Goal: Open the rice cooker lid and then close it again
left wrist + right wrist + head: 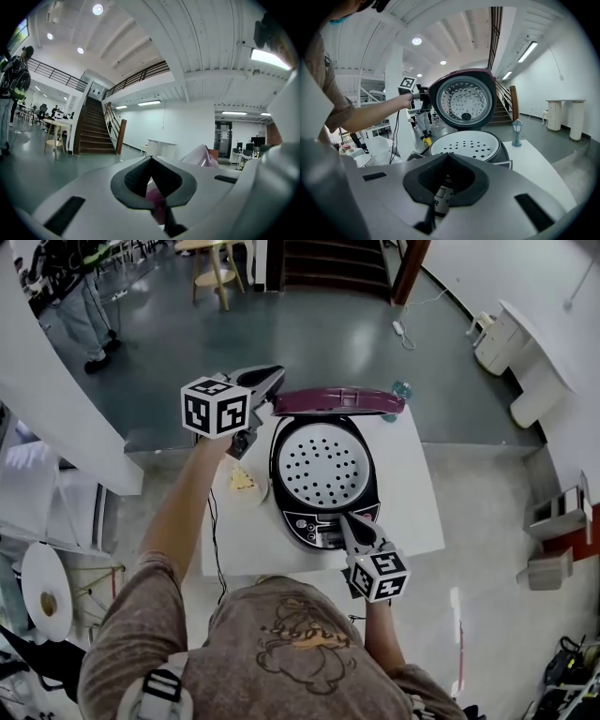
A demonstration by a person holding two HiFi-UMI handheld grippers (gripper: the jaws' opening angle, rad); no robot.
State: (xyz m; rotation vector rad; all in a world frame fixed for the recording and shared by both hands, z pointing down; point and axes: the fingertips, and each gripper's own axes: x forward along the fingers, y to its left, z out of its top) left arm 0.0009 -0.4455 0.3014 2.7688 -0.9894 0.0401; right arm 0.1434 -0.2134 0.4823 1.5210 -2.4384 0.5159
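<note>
Head view: the cooker (371, 491) sits on a white table (412, 486), its maroon lid (339, 401) standing upright — fully open over a perforated tray (324, 463). The left gripper (274, 379) has its jaws together, tips at the lid's left edge. The right gripper (349, 521) — jaws together too — points at the cooker's front panel (314, 529).

One rice cooker (323, 465), two tools, left tool (274, 376) and right tool (349, 521), one table (412, 484), one plate (261, 487)
</note>
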